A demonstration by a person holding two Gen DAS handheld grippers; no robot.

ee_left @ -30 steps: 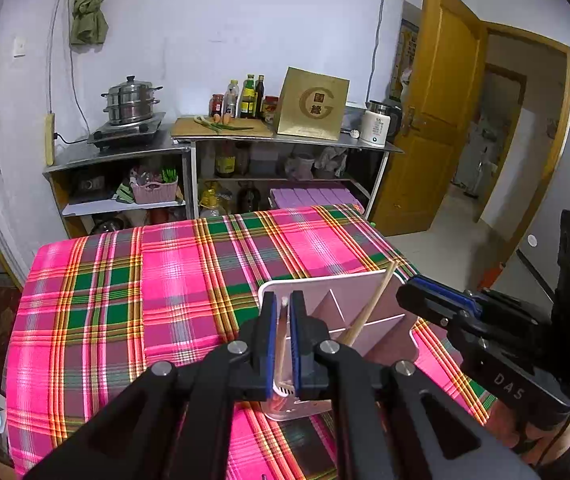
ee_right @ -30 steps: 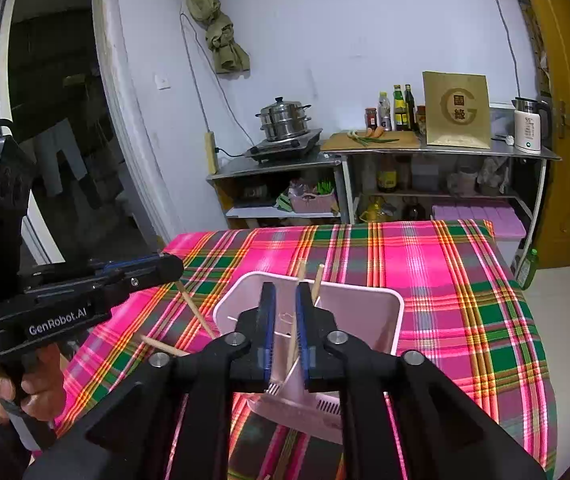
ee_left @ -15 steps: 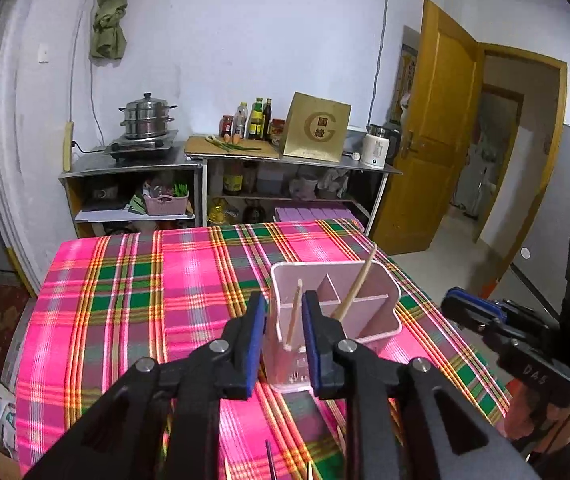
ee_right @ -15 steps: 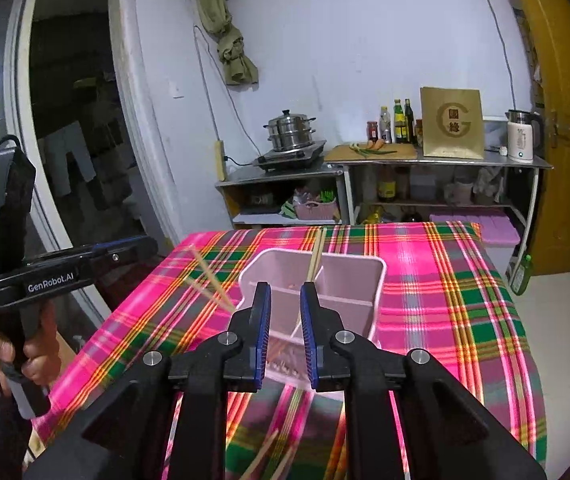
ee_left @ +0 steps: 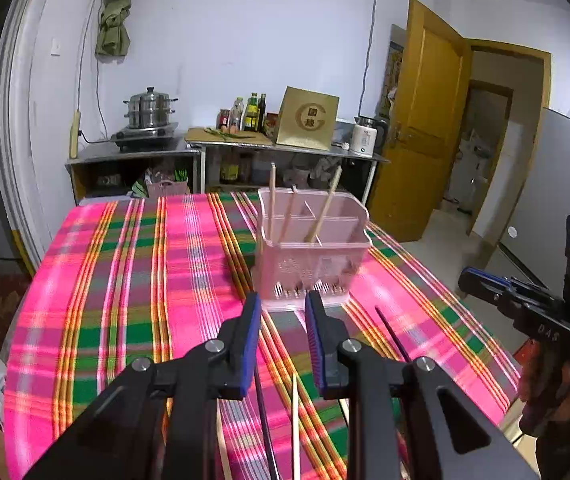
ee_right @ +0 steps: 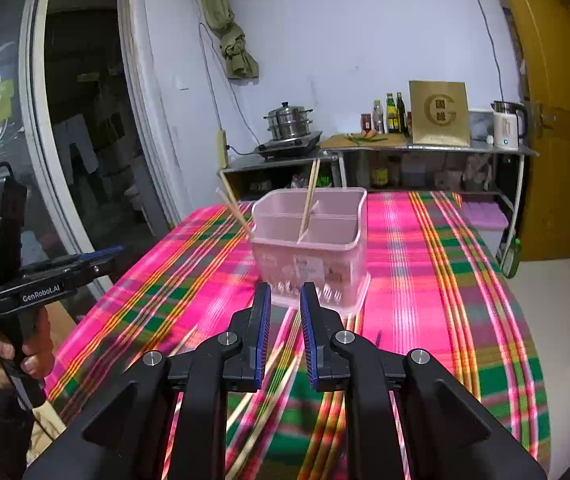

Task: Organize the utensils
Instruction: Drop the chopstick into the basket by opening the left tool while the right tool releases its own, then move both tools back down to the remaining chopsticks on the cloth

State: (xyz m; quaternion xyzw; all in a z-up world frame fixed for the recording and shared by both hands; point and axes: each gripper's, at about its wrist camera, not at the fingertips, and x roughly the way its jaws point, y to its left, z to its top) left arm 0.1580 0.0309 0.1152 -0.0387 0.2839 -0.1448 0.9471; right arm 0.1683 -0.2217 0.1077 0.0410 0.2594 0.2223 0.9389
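Plaid tablecloth [ee_left: 133, 280], pink caddy [ee_left: 311, 256], loose chopsticks [ee_left: 295, 420], left tool [ee_left: 283, 316] and right tool [ee_right: 285, 304] narrowly parted, empty

White lettering "GenRobot.AI" runs along the black body of the left gripper [ee_right: 101, 258], seen at the near left of the right wrist view. In the left wrist view, the black body of the right gripper [ee_left: 469, 277] at the near right carries pale letters that look like "DAS". On the far counter, a gold box [ee_right: 439, 113] leaning against the wall shows a large letter "G" enclosing two small characters too small to read. A pale label on the pink utensil holder [ee_right: 309, 236] is blurred and cannot be read
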